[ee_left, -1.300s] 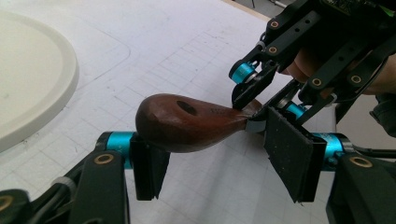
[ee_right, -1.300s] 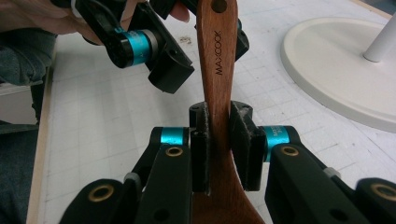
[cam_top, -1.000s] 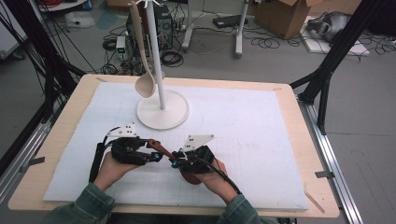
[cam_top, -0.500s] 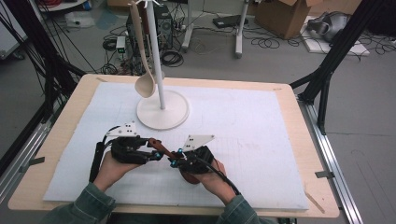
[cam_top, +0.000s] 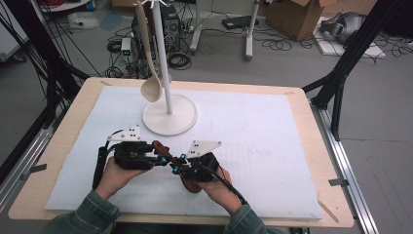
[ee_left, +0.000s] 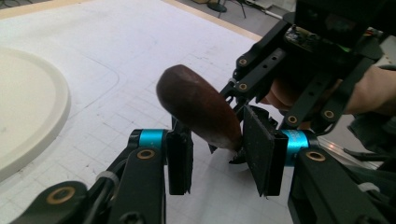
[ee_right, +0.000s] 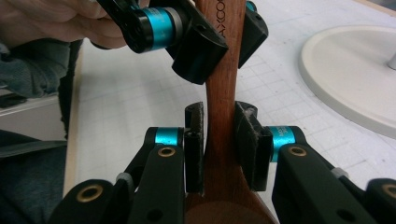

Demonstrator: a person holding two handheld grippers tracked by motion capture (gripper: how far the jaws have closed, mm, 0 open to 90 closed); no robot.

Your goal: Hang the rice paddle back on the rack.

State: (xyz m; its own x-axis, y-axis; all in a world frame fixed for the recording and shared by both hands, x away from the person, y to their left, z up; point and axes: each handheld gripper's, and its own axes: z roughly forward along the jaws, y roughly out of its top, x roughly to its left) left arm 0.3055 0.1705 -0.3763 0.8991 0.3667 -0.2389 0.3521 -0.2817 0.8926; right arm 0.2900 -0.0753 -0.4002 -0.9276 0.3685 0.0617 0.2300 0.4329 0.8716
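Note:
A dark brown wooden spoon [cam_top: 163,151] is held just above the white mat [cam_top: 253,136], between both grippers. My right gripper [ee_right: 219,140] is shut on the spoon's handle [ee_right: 224,88] just above the bowl, with a pad pressing on each side. My left gripper [ee_left: 215,154] has just been closing its jaws on the rounded end of the handle [ee_left: 196,107], and both pads now touch it. In the high view the left gripper [cam_top: 158,157] and right gripper [cam_top: 174,165] face each other tip to tip near the table's front edge. The spoon's bowl lies under the right hand.
A white stand with a round base [cam_top: 169,116] and a thin pole stands behind the grippers. A pale wooden ladle [cam_top: 148,73] hangs from its top. The base also shows in the left gripper view [ee_left: 28,107] and the right gripper view [ee_right: 355,74].

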